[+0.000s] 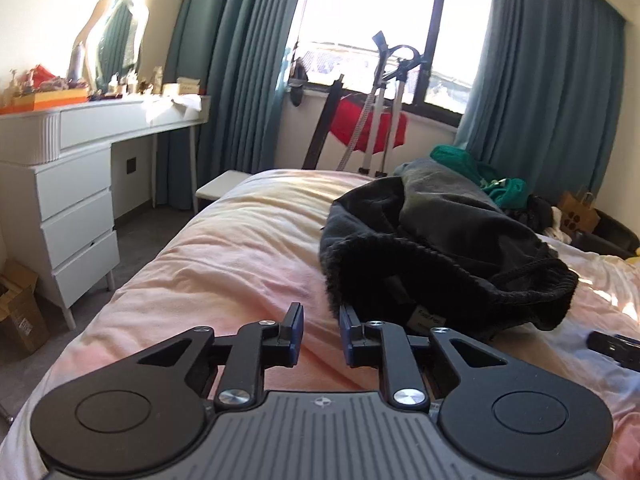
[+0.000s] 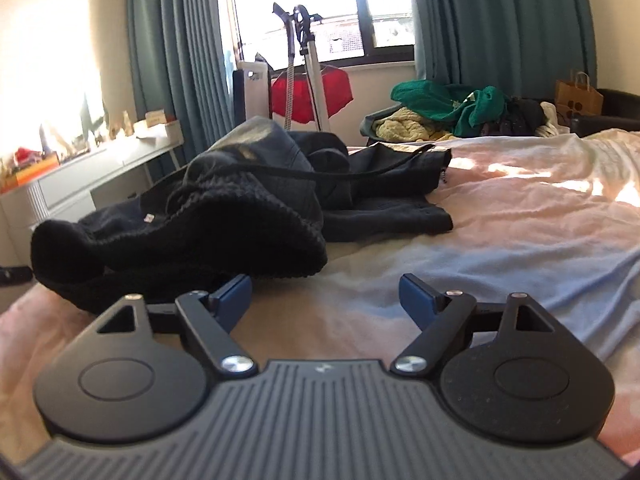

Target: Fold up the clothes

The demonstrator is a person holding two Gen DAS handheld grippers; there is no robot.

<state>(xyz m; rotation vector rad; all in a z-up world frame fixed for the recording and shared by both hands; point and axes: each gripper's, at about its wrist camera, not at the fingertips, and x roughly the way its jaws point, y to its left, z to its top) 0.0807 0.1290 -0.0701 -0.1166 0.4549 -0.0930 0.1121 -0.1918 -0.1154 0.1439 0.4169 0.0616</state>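
In the left wrist view the white dresser (image 1: 60, 208) fills the left of the frame, with floor between it and the bed (image 1: 240, 248). At lower centre the left gripper (image 1: 321, 330) sits low over the pink cover, its jaws a narrow gap apart with nothing between them. Just right of it, at centre right, the dark garment (image 1: 440, 248) lies bunched, its ribbed hem facing the camera; the gripper's right finger is at that hem's edge, though I cannot tell if they touch.

In the right wrist view the same garment is a loose heap at left and centre, a thin drawstring (image 2: 340, 174) stretched across it. The right gripper (image 2: 326, 294) at lower centre is spread wide and empty, its left finger just beside the hem. Behind, at upper right, a pile of green and yellow clothes (image 2: 440, 110) sits past the bed's far edge.

Likely slips: pinching only one layer of the thick hem so the rest sags, grabbing the bed cover with it, or snagging the drawstring.

Open room lies on the cover to the right of the heap; the bed's left edge is close, so spreading that way risks cloth sliding off.
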